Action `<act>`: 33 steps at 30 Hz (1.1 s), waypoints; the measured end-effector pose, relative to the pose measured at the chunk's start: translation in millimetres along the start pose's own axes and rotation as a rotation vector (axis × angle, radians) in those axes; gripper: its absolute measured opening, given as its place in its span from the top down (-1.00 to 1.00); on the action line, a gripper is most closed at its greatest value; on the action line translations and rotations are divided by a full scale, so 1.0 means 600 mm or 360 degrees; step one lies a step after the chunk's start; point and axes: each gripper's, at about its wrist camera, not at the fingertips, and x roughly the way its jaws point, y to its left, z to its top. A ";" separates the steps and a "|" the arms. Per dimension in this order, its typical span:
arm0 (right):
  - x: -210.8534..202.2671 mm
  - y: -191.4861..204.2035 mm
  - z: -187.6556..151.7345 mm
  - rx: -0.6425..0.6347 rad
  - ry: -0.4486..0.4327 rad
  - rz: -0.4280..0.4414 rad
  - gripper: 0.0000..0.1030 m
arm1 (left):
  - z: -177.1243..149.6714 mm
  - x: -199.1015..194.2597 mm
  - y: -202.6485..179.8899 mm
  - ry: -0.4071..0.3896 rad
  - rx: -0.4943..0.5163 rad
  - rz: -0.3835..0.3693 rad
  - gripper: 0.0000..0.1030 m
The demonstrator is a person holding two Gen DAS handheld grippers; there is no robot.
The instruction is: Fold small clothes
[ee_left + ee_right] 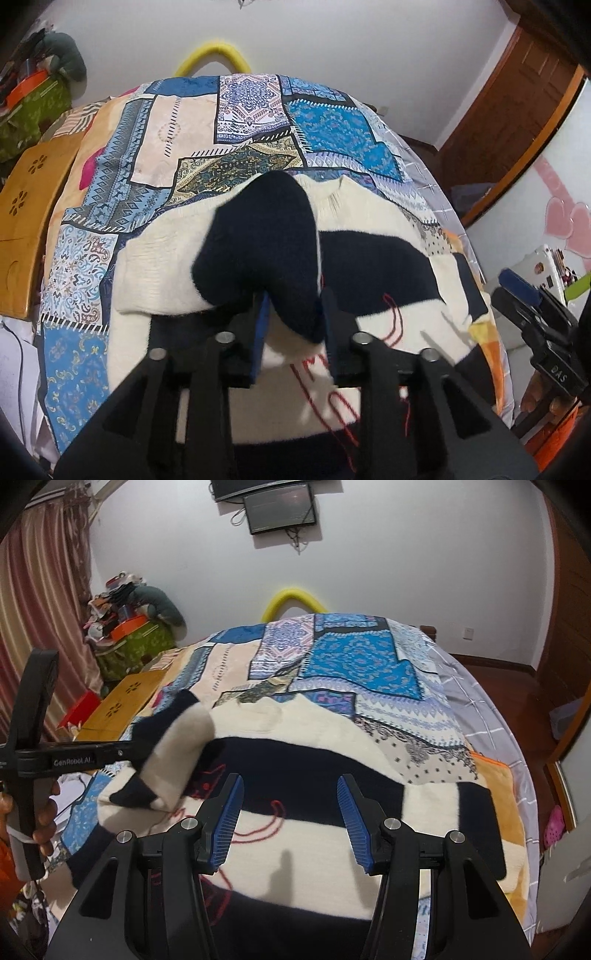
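- At the far left stands a wooden board [125,701] with flower-shaped holes, beside the bed; behind it is a green cloth-covered pile [136,646] with a grey plush toy on top.
- My left gripper [291,317] has the sleeve [258,240] of the sweater between its jaws. The sleeve is dark navy with a cream part, and it is lifted above the body of the sweater. The jaws stand a little apart; I cannot tell if the pads press the cloth or not.
- In the right wrist view, my left hand [44,812] holds this gripper at the left edge, and the sleeve hangs from its tip.
- The sweater [314,746], cream with wide navy bands and red stitching, lies flat on the patchwork blanket [351,657], near me, with its collar to the far side.
- My right gripper [291,816] is above the middle of the sweater, jaws wide apart, blue pads [231,819] with nothing between them.
- Far behind, a yellow curved tube [291,598] stands at the wall; at the right there is a wooden door [517,110].
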 end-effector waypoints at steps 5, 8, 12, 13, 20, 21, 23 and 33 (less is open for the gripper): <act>0.007 0.034 0.007 -0.0072 0.0000 0.0030 -0.22 | -0.014 -0.040 0.017 -0.0078 0.0046 0.0083 0.13; 0.015 0.057 0.012 -0.0123 0.0012 0.0057 -0.23 | -0.022 -0.058 0.040 -0.0116 0.0049 0.0147 -0.03; 0.036 0.084 0.014 -0.0192 0.0061 0.0071 -0.23 | -0.033 -0.066 0.082 -0.0115 0.0015 0.0235 -0.06; 0.041 0.090 0.013 -0.0203 0.0074 0.0078 -0.23 | -0.037 -0.066 0.097 -0.0104 -0.0010 0.0253 -0.08; 0.091 0.128 0.006 -0.0274 0.0259 0.0137 -0.24 | -0.074 -0.052 0.156 -0.0060 -0.0012 0.0369 -0.24; 0.099 0.134 0.006 -0.0283 0.0280 0.0141 -0.24 | -0.079 -0.048 0.160 -0.0047 -0.0010 0.0376 -0.24; 0.114 0.147 0.009 -0.0312 0.0309 0.0137 -0.24 | -0.087 -0.036 0.173 -0.0015 -0.0021 0.0386 -0.24; 0.201 0.188 0.014 -0.0525 0.0442 -0.0029 -0.24 | -0.108 0.028 0.221 0.0139 -0.0147 0.0344 -0.24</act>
